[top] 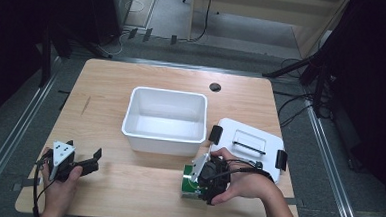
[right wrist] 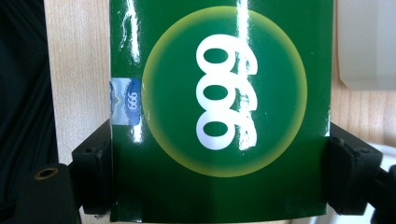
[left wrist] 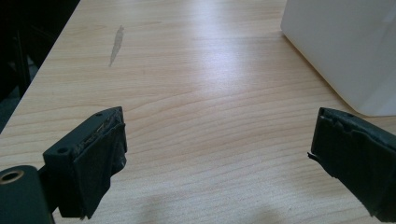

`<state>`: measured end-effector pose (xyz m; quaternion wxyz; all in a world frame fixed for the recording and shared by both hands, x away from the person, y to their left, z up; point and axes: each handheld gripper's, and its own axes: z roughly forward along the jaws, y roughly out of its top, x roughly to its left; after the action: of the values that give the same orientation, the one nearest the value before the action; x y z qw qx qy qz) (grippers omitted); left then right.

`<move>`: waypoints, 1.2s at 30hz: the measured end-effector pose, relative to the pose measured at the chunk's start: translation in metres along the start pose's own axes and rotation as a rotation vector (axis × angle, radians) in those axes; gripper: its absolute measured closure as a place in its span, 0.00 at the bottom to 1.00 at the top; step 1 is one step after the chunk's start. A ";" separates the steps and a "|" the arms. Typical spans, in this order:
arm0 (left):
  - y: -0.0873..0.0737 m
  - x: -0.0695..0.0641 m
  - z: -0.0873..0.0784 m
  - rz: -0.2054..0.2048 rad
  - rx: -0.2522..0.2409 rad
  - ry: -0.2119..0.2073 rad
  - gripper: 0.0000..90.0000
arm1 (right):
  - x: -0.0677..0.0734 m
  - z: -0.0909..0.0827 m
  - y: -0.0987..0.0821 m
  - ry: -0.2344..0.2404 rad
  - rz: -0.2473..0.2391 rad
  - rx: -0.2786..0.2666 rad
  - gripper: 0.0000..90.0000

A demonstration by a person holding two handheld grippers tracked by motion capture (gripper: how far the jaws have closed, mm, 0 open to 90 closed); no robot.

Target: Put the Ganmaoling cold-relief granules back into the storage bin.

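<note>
A glossy green box with a yellow ring and white "999" stands on the wooden table near its front edge, right of centre. My right gripper comes down on it from above. Its two black jaws lie flush against the box's opposite sides. In the high view the green box shows partly under the hand. My left gripper rests at the front left, jaws wide apart with bare wood between them.
An empty white bin sits mid-table, just behind the box; its wall shows at the right of the left gripper view. A white lid with black clips and a handle lies to the bin's right. A round cable hole is farther back.
</note>
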<state>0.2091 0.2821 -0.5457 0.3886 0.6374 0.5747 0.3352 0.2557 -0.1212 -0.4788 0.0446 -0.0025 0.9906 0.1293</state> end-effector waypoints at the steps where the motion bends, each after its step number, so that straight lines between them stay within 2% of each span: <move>1: 0.000 0.000 0.000 0.000 0.000 0.000 0.05 | 0.000 0.000 0.000 0.001 -0.002 0.002 0.18; 5: 0.000 0.000 0.000 0.001 0.001 0.000 0.05 | -0.001 0.001 -0.001 0.014 0.018 0.006 0.17; 14: 0.000 0.000 0.000 0.000 0.001 0.000 0.05 | -0.001 0.007 0.000 0.014 0.024 0.016 0.15; 21: 0.000 0.000 0.000 0.000 0.000 -0.001 0.05 | 0.001 0.004 0.002 -0.010 -0.022 0.008 0.18; 25: 0.000 0.000 0.000 -0.001 0.000 -0.001 0.05 | 0.001 0.000 0.002 -0.011 -0.023 0.010 0.18; 36: 0.000 0.000 0.000 -0.001 0.000 0.000 0.05 | -0.006 -0.020 -0.009 -0.020 0.014 -0.005 0.18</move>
<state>0.2090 0.2822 -0.5457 0.3888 0.6372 0.5751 0.3349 0.2600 -0.1353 -0.4612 0.0538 0.0057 0.9898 0.1319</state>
